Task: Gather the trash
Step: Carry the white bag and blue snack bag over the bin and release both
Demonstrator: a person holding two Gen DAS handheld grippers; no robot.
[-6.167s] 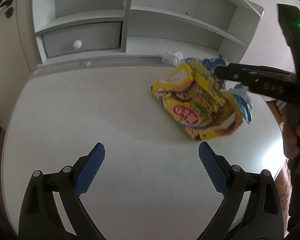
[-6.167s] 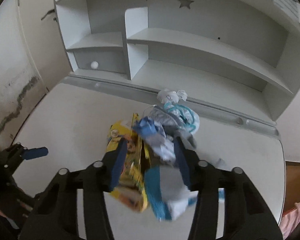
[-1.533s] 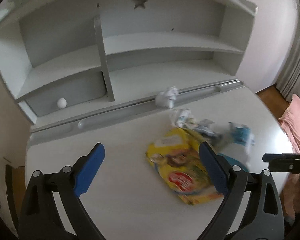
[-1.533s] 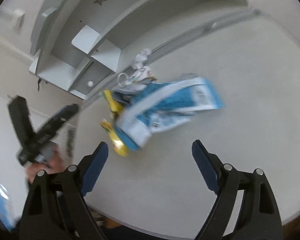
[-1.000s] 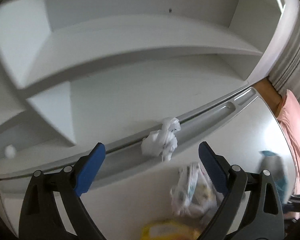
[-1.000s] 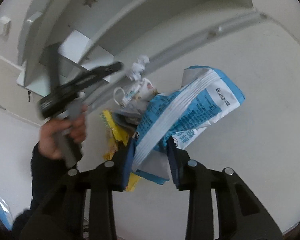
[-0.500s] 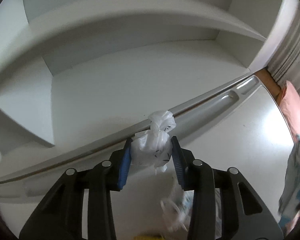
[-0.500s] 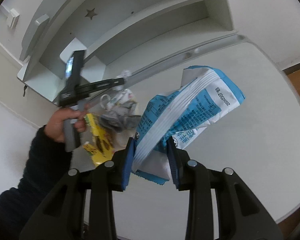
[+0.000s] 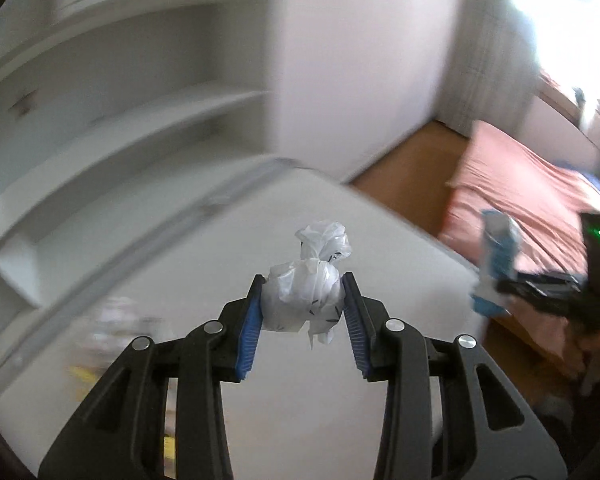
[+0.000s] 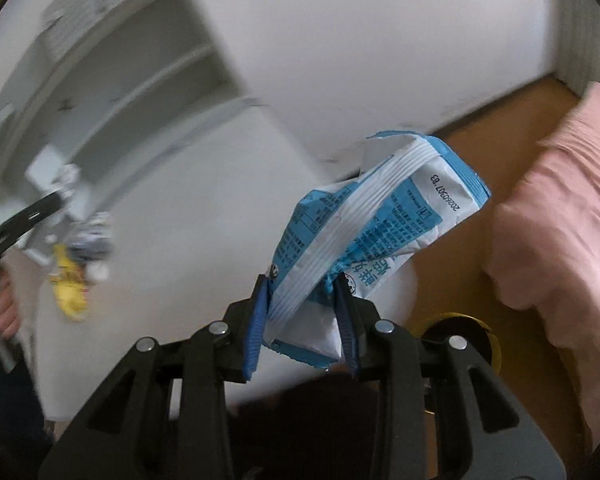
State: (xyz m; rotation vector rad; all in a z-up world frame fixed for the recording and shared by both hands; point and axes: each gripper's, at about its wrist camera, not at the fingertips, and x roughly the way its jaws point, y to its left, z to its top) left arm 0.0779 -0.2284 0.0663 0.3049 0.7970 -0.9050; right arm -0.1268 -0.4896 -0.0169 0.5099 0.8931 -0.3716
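Note:
My left gripper (image 9: 302, 306) is shut on a knotted white plastic wad (image 9: 306, 294), held in the air above the white desk (image 9: 260, 380). My right gripper (image 10: 303, 312) is shut on a blue and white snack bag (image 10: 364, 236), carried out past the desk's right edge. The same bag (image 9: 498, 248) shows small at the right of the left wrist view, in the other black tool. A yellow wrapper (image 10: 69, 282) with some crumpled trash beside it lies blurred on the desk at the left of the right wrist view.
A grey shelf unit (image 9: 112, 92) stands behind the desk. To the right lie a wooden floor (image 10: 456, 264) and a pink bed (image 10: 556, 240). Below my right gripper sits a dark round thing with a yellow rim (image 10: 460, 334). A hand (image 10: 0, 316) grips the left tool.
Both grippers have swung to the right with their loads. The white wad has come off the desk's back groove. The blue bag now hangs beyond the desk edge, over the floor.

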